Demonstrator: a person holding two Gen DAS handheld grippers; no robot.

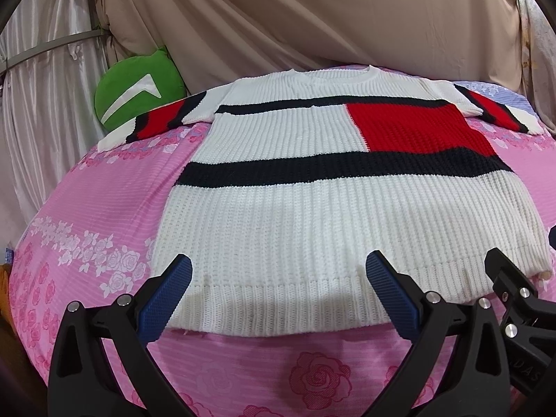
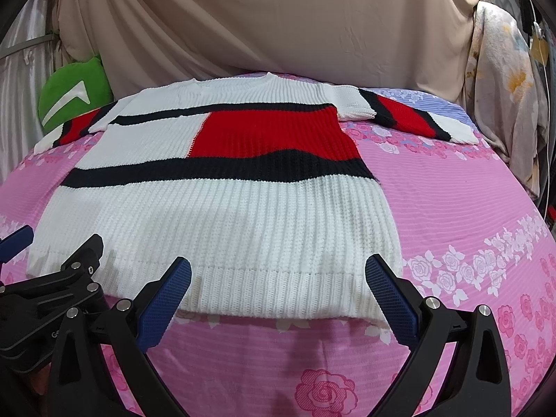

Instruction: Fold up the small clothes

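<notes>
A sweater (image 1: 312, 208) lies flat on the bed (image 1: 87, 208), hem nearest, collar at the far side, sleeves spread left and right. A cushion (image 1: 139, 93) sits behind its left sleeve. Curtains (image 1: 278, 17) hang behind the bed.

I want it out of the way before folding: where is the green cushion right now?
The green cushion sits at the far left in both wrist views, against the draped curtain, just behind the sweater's left sleeve.
</notes>
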